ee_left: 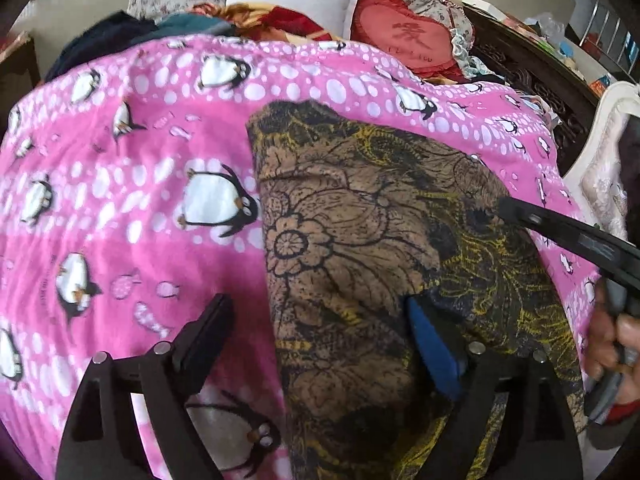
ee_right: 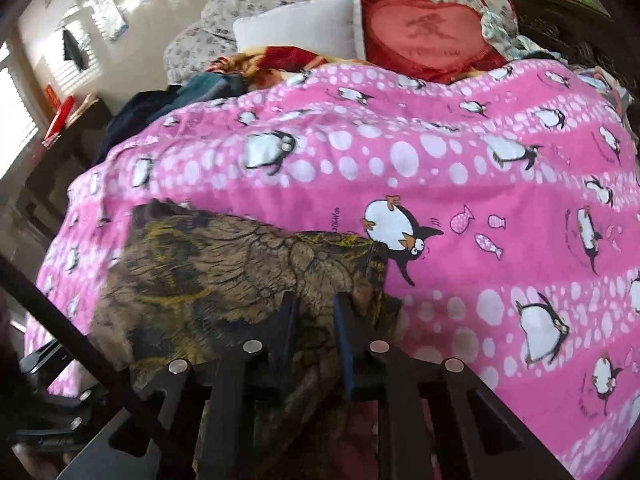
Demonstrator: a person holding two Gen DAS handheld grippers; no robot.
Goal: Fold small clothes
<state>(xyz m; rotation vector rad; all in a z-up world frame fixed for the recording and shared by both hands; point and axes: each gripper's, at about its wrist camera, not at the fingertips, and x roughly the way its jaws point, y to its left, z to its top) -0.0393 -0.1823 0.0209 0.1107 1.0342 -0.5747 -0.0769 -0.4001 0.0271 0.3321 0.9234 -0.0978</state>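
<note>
Brown garment with black floral linework and yellow patches lay spread, somewhat rumpled, on pink penguin-print blanket; near edge bunched.

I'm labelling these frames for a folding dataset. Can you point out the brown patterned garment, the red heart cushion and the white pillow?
brown patterned garment [ee_left: 360, 248]: left wrist view, its flower-printed middle.
red heart cushion [ee_right: 424, 32]: right wrist view, centre of its face.
white pillow [ee_left: 292, 0]: left wrist view, middle of its front.

Red heart cushion: 1 embroidered Chinese character, illegible lettering beneath.
</note>
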